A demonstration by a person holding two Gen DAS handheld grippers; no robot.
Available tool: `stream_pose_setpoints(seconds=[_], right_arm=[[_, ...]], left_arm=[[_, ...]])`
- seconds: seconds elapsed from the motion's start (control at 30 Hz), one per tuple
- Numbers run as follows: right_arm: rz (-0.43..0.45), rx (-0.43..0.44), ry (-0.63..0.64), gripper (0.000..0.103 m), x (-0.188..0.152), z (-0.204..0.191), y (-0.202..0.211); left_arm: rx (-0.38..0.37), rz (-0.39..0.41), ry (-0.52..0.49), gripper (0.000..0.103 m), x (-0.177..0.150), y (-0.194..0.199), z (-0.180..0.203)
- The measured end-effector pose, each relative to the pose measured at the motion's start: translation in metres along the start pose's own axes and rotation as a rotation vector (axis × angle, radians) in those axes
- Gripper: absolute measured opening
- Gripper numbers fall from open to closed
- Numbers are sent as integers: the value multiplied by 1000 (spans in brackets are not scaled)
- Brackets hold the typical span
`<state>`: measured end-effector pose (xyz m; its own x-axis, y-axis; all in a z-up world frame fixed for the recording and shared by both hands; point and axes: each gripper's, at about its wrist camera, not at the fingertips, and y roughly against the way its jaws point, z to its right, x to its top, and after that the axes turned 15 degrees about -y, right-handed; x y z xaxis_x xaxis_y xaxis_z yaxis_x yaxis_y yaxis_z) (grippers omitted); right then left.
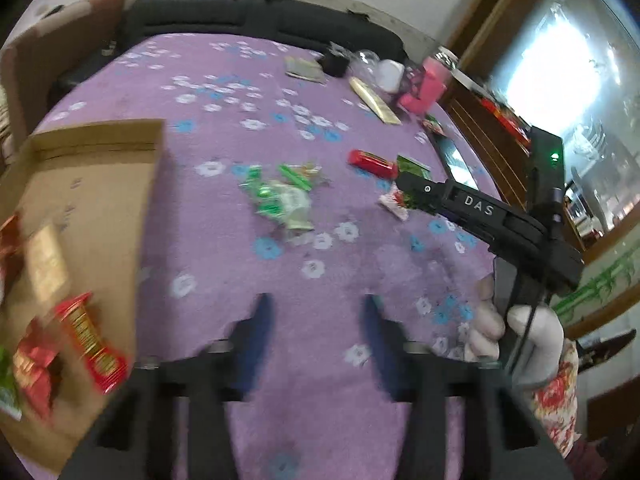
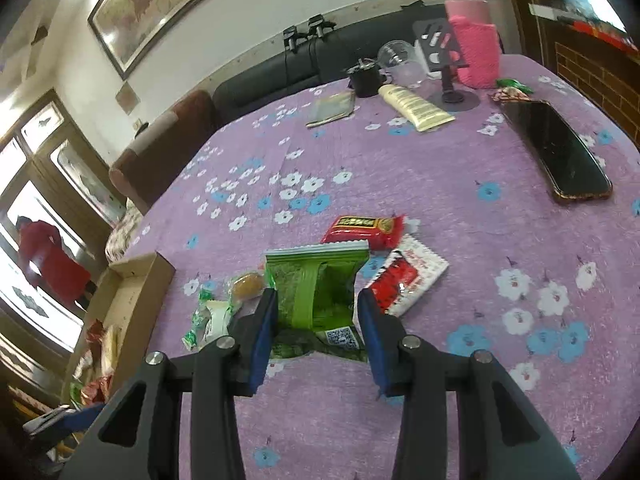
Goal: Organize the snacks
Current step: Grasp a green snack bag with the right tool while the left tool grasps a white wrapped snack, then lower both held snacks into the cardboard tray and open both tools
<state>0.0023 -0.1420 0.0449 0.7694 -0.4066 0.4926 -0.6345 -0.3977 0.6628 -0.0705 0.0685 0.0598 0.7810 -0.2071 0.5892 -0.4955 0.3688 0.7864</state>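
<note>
Done: several snacks lie in the cardboard box [image 1: 92,208], left of frame.
Left: green candies [image 1: 280,196], red packet [image 2: 362,230] on the tablecloth [image 1: 248,120].
Left gripper [image 1: 316,320]: empty, half-open.
Right gripper [image 2: 316,320]: grasping the green packet [image 2: 320,284].

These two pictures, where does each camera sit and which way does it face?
Left wrist: sits on the left tool, facing down over the purple cloth and cardboard box; the right tool and a gloved hand show.
Right wrist: sits on the right tool, facing the green packet between its fingers.
Shared: cloth, box, red packet, pink bottle.
</note>
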Motion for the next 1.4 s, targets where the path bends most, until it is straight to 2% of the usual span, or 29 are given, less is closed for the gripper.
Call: stream_pose_setpoints(seconds=[0.2, 0.33, 0.47, 0.63, 0.73, 0.77, 0.8, 0.9, 1.07, 1.23, 1.4], right_arm=[[-3, 21, -41, 39, 3, 10, 4], [-22, 39, -59, 39, 4, 13, 1], [-34, 60, -71, 39, 5, 14, 1], [-69, 92, -101, 40, 7, 18, -3], [-88, 98, -117, 40, 6, 20, -7], [-92, 97, -120, 40, 5, 20, -8], [-94, 97, -122, 40, 5, 21, -9], [-96, 89, -123, 40, 5, 22, -11], [-74, 85, -103, 40, 4, 18, -7], [-72, 66, -72, 40, -2, 12, -9], [-50, 56, -39, 40, -7, 5, -7]], left_arm=[[61, 17, -95, 37, 35, -29, 13], [99, -18, -81, 37, 56, -61, 0], [147, -60, -73, 37, 65, -87, -12], [183, -82, -64, 37, 66, -101, -15], [227, -76, -98, 37, 64, -104, -7], [241, -76, -104, 27, 63, -104, -5], [238, -72, -103, 25, 63, -103, -3], [220, -33, -86, 20, 59, -93, -1], [167, 27, -43, 20, 49, -63, 1], [108, 85, 14, 20, 33, -12, -8], [99, 169, 70, 20, 13, 41, -28]])
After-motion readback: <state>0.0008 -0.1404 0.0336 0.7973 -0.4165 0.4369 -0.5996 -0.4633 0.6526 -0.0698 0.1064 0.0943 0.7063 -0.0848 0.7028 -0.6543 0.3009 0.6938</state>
